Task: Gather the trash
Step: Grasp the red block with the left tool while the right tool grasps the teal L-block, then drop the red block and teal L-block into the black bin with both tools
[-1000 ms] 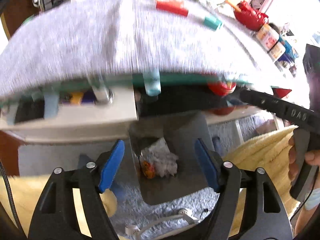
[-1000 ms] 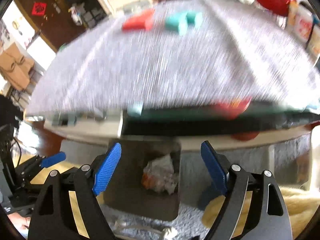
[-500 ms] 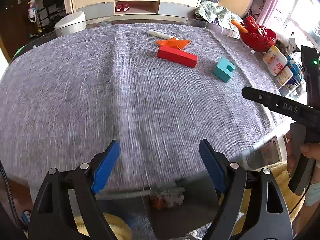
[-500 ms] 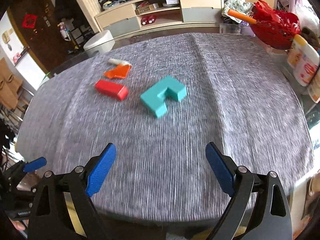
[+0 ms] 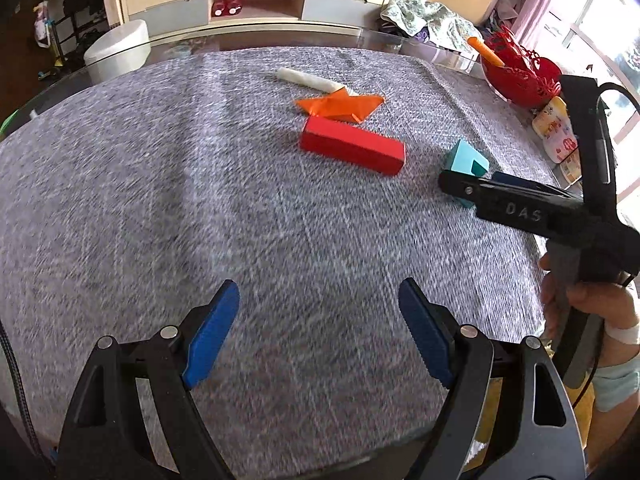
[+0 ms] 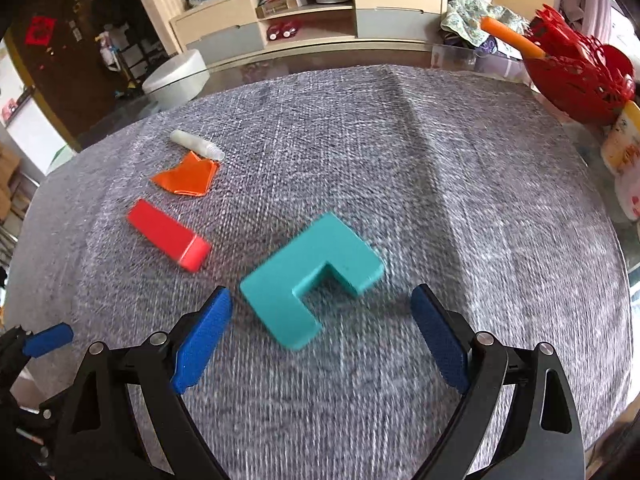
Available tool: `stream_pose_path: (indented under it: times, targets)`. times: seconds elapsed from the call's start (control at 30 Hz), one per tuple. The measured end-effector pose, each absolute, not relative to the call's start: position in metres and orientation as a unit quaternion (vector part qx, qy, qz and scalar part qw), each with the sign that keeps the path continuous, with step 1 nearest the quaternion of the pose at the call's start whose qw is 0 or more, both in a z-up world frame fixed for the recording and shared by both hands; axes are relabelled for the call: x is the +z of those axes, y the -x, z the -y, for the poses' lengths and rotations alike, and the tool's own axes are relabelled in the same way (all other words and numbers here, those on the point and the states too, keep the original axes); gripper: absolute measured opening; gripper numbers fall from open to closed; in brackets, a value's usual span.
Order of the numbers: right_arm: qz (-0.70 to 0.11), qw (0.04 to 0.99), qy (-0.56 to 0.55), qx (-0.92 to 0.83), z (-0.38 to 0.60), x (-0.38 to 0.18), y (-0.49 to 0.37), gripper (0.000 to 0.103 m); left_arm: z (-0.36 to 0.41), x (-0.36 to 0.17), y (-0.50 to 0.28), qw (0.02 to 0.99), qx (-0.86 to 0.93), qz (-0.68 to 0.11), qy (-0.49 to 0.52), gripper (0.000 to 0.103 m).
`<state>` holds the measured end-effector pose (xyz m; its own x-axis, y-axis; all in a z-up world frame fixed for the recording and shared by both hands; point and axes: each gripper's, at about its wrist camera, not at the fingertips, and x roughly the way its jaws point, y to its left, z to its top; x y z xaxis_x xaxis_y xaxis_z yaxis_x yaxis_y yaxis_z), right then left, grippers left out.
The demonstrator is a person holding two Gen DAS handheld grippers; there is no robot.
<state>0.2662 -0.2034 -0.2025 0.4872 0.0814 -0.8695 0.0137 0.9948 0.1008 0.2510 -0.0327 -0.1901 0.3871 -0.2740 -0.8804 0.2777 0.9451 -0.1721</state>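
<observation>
Both grippers are held above a table covered with a grey cloth [image 5: 160, 184], and nothing is carried. The left gripper [image 5: 320, 328] is spread wide over bare cloth. The right gripper [image 6: 320, 336] is likewise wide open, with the near end of a teal block [image 6: 312, 276] seen just ahead of its jaws but not pressed by the pads.

Four things are left on the cloth: the teal block, a red block [image 5: 352, 146], a piece of orange paper [image 5: 340, 106] and a white roll [image 5: 308, 80]. The paper and the roll are judged the likeliest trash, lying touching or nearly so at the far side; the blocks may be toys. So at least one pick seems to remain, and none is under way.

No bin is in view, so how much has been collected cannot be told. In the left view the teal block is partly covered by the right gripper's arm. The nature of the white roll cannot be made out. A red basket [image 6: 580, 76] at the right edge is cut off.
</observation>
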Motion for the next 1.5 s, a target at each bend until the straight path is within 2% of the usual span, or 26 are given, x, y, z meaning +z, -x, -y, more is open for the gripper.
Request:
stream_pose_path:
  times: [0.2,0.27,0.3,0.6,0.8,1.03,1.27,1.5]
  targets:
    - [-0.494,0.869,-0.013,0.018,0.205,-0.206,-0.273,0.090,0.048,-0.195,-0.272,0.828,-0.175,-0.533,-0.002,0.077]
    - [-0.488,0.873,-0.013,0.013,0.211,-0.204,-0.273,0.075,0.053,-0.196,-0.281,0.827,-0.178,-0.533,-0.001,0.077]
    - [-0.487,0.873,-0.017,0.012,0.217,-0.203,-0.276,0.071,0.056,-0.196,-0.285,0.827,-0.180,-0.533,0.000,0.077]
    - [-0.494,0.866,-0.064,0.044,0.239,-0.198,-0.284,0.071,0.082,-0.201,-0.323,0.835,-0.182,-0.519,-0.016,0.077]
    - [-0.496,0.861,-0.099,0.061,0.246,-0.196,-0.285,0.071,0.097,-0.204,-0.338,0.839,-0.188,-0.507,-0.057,0.082]
    - [-0.497,0.859,-0.108,0.064,0.247,-0.197,-0.285,0.071,0.107,-0.204,-0.347,0.842,-0.190,-0.498,-0.076,0.078]
    - [-0.505,0.853,-0.110,0.068,0.243,-0.196,-0.268,0.071,0.103,-0.202,-0.329,0.836,-0.198,-0.507,-0.065,0.077]
    - [-0.510,0.849,-0.110,0.083,0.228,-0.188,-0.226,0.071,0.077,-0.200,-0.273,0.825,-0.194,-0.529,-0.034,0.077]
